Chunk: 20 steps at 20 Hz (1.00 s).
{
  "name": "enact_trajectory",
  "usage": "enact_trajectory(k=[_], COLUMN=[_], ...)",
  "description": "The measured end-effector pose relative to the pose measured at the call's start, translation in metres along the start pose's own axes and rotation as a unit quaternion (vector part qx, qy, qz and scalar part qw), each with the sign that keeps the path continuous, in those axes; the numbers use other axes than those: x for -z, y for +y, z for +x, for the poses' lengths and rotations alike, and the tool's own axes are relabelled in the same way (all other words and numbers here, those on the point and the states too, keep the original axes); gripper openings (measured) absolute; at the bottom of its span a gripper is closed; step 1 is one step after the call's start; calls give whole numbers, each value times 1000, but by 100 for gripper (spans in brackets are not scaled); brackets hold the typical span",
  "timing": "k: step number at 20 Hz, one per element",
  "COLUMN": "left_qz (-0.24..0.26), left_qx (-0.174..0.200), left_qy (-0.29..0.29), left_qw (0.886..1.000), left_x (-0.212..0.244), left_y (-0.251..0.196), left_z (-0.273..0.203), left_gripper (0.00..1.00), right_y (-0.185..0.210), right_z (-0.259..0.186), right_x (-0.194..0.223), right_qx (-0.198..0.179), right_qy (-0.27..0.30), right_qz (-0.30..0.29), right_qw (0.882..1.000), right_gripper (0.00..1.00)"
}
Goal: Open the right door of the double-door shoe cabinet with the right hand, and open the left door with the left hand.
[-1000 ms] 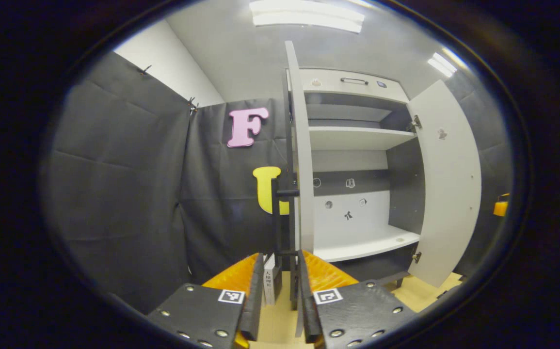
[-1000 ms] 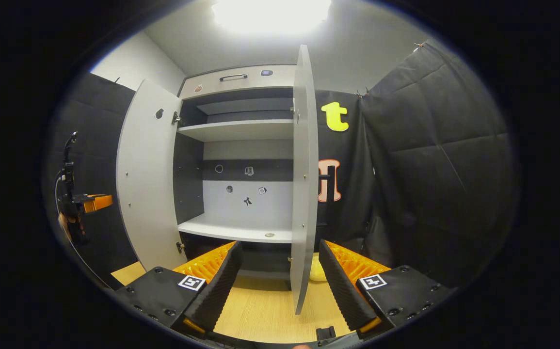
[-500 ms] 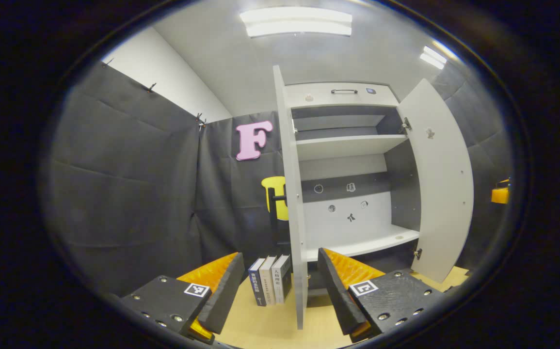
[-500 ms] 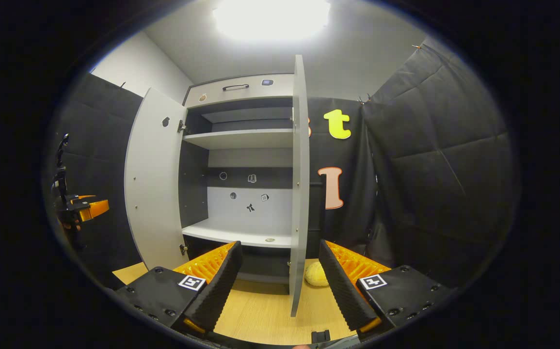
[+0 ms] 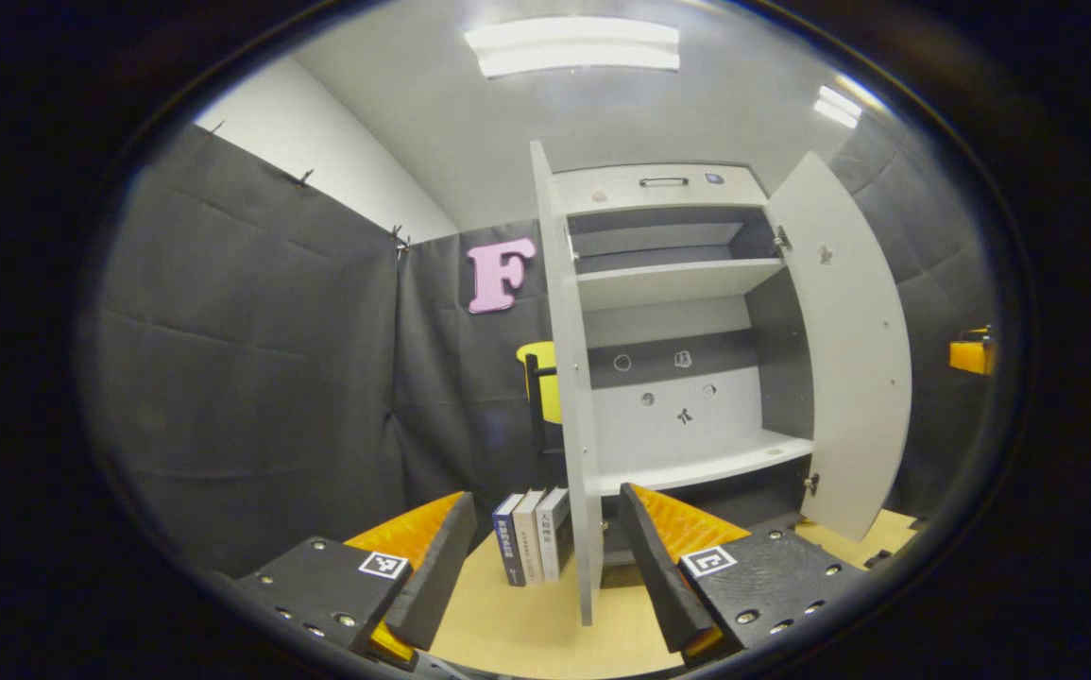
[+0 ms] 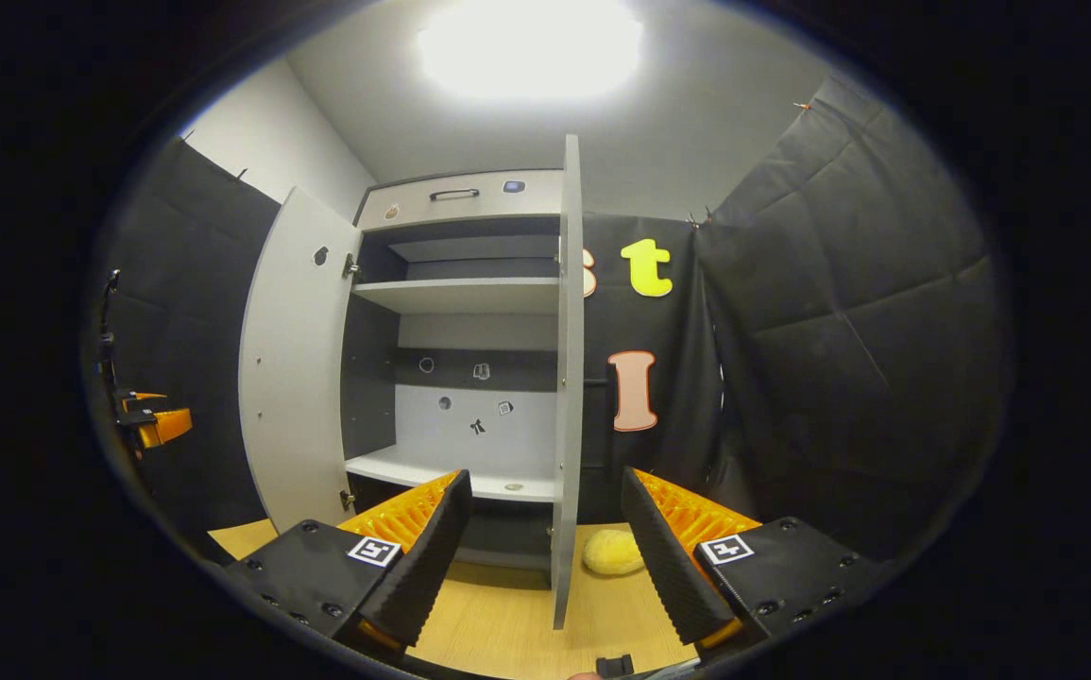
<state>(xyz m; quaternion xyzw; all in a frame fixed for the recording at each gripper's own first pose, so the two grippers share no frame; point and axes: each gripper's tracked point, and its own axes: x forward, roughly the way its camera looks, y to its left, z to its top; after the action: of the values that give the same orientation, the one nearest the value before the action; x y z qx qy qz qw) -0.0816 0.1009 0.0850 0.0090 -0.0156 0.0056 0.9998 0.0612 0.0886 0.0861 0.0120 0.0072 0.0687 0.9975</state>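
The shoe cabinet (image 5: 668, 184) stands on a wooden floor (image 5: 526, 633) with both doors swung out.

In the left gripper view, the left claw (image 5: 540, 567) is open, with its two fingers wide apart and holding nothing. The left door (image 5: 571, 378) is seen edge-on straight ahead, and its lower edge comes down between the fingers without touching either of them. A black handle (image 5: 536, 397) sticks out from the outer face of this door. Three books (image 5: 534, 548) stand upright on the floor just beside the door, on its outer side. The right door (image 5: 847, 349) is open wide at the far side of the cabinet. Inside the cabinet there are a light shelf (image 5: 677, 279) above and a second light shelf (image 5: 706, 463) lower, with small stickers (image 5: 685, 414) on the back panel. An orange part of the other gripper (image 5: 970, 354) shows at the far right edge.

In the right gripper view, the right claw (image 6: 545, 557) is also open and grips nothing. The right door (image 6: 568, 378) is edge-on ahead, between the two fingers and apart from them. A yellow sponge-like thing (image 6: 613, 552) lies on the floor near the bottom of this door, on its outer side. The left door (image 6: 295, 359) is open wide on the other side. The other gripper (image 6: 153, 425) shows far off beyond it.
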Motion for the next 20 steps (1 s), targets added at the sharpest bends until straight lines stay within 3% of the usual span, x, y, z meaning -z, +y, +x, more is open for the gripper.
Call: enact_trajectory(k=[1,5,6,20], left_qz=[0,0,0,5], left_qx=[-2,-6,-6,-8], left_qy=[-2,-8,-8,-12], left_qw=[1000,1000,1000,1000], left_x=[-1,-4,-5,-12], left_y=[0,2,2,5], left_z=[0,-5,-5,-4], left_gripper=[89,89,89,89], right_y=[0,0,-1,1], right_z=[0,-1,-1,1], right_x=[0,9,11,12], right_qx=[2,3,4,10], right_qy=[-3,5,6,8], right_qz=[-2,7,10,22], right_qw=[1000,1000,1000,1000], right_gripper=[99,95,99,99])
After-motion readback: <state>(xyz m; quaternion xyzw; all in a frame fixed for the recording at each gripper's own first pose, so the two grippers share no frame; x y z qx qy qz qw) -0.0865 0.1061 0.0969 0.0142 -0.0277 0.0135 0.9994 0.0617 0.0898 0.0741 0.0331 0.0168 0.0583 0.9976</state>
